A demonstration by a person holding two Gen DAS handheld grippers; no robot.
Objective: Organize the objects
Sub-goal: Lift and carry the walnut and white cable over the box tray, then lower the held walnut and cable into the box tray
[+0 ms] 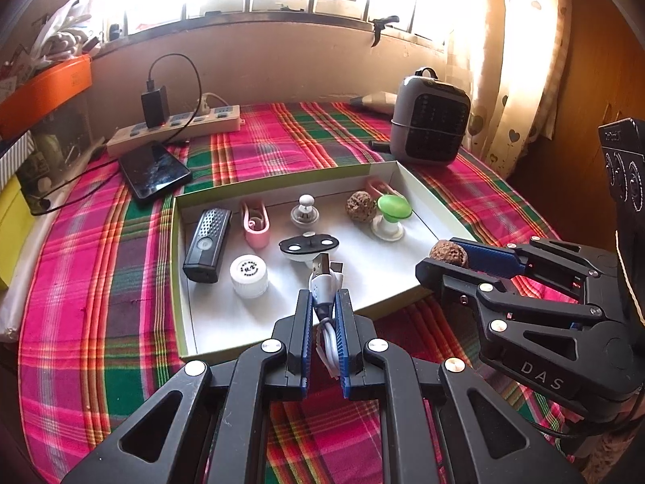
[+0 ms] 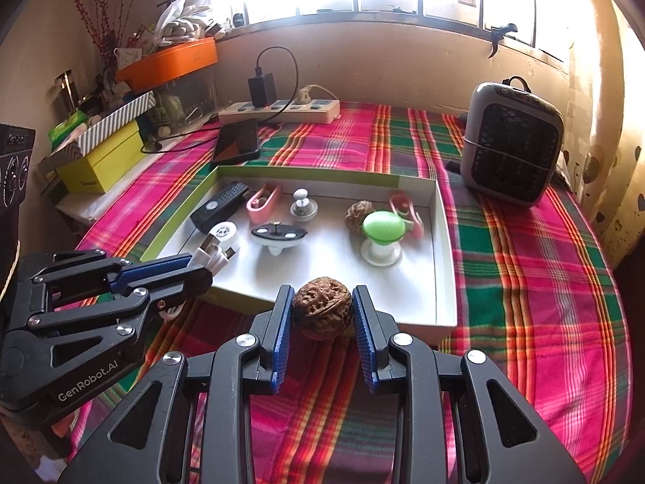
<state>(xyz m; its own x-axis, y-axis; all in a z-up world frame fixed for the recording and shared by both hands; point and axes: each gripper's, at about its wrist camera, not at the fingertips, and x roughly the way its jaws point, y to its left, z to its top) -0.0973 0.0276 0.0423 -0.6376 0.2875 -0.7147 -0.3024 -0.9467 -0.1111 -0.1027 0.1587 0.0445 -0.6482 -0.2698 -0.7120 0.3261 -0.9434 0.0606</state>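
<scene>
Over the near edge of the shallow white box (image 1: 415, 185), my left gripper (image 1: 324, 310) is clamped on a folded white USB cable (image 1: 322, 286), blue pads pressed against both sides, plug end sticking up past the fingertips toward the box. My right gripper (image 2: 322, 310) is pinched on a brown walnut (image 2: 321, 312), pads touching it left and right, held just over the near rim of the box at its right side. In the left wrist view the same right gripper (image 1: 447, 260) comes in from the right with the walnut (image 1: 448, 253) at its tip.

Inside the box: black remote (image 1: 207, 244) at far left, pink clip (image 1: 254, 226) just right of it, white bottle cap (image 1: 249, 275) near the remote's near end, small white knob (image 1: 305, 211) at the far middle, black-and-white oval gadget (image 1: 308, 247) in the centre, second walnut (image 1: 360, 206) at far right, green-topped suction knob (image 1: 392, 215) touching or just beside it, another pink clip (image 1: 379, 187) behind that.

Outside, on the plaid cloth (image 1: 100, 282): phone (image 1: 155, 171) at the far left corner of the box, power strip (image 1: 173, 131) with a black charger (image 1: 154, 107) plugged in beyond it, grey fan heater (image 1: 429, 121) at far right. Orange box (image 2: 169, 62) and yellow box (image 2: 100, 163) sit far left.
</scene>
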